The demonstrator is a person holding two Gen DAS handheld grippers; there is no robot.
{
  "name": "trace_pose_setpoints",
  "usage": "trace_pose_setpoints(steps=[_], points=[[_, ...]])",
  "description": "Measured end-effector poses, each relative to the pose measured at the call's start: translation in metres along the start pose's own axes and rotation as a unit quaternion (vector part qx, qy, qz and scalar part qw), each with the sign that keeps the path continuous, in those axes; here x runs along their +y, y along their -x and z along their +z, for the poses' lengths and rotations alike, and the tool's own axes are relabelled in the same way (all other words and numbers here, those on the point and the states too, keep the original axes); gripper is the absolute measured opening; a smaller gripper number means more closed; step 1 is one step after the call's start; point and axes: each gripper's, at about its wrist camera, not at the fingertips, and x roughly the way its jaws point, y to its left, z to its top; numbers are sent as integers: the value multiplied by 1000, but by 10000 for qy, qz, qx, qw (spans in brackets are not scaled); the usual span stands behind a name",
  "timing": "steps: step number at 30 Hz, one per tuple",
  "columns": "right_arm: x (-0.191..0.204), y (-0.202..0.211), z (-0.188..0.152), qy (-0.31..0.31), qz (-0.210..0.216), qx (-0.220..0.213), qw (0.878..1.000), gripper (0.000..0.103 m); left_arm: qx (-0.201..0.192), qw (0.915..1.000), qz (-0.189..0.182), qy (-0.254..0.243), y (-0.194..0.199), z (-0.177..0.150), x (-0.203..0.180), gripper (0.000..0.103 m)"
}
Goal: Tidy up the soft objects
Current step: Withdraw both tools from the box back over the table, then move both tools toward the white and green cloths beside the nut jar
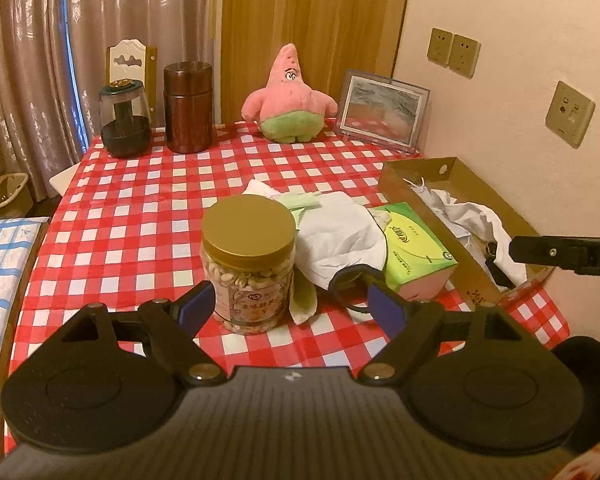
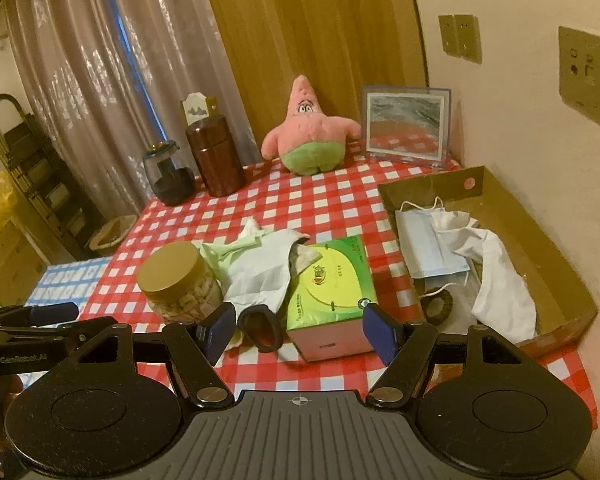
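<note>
1. The white cloth (image 2: 260,280) lies crumpled mid-table on the red checked tablecloth (image 2: 320,204), between the gold-lidded jar (image 2: 172,276) and the green tissue box (image 2: 332,284), with one edge draped onto the box top. A pale green fabric piece (image 2: 228,248) is tangled under it.
2. It should handle as light and limp. A pinch on a raised fold near the middle would lift it, though it will sag and may drag the green piece along.
3. A black hair tie (image 2: 260,330) lies on the tablecloth just in front of the cloth; it is thin and springy, best caught across its loop.
4. The cardboard tray (image 2: 560,264) beside the wall already holds a blue face mask (image 2: 428,240), another white cloth (image 2: 504,280) and what looks like a dark scrunchie (image 2: 440,304), partly hidden.
5. The right gripper (image 2: 300,330) hangs over the near table edge, jaws wide apart and holding nothing, the tissue box ahead of it.
6. The left gripper (image 1: 296,306) is likewise spread and empty, with the jar close in front.
7. A pink starfish plush (image 1: 290,100) sits at the far edge, well apart.
</note>
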Motion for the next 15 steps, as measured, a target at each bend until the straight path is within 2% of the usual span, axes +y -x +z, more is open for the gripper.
trace_pose_setpoints(steps=[7,15], points=[[0,-27,4,36,96,178,9998,70,49,10000,-48,-46,-10,3,9,82],[0,-60,18,197,274,186,9993,70,91,9996,-126,-256,-26,13,19,81]])
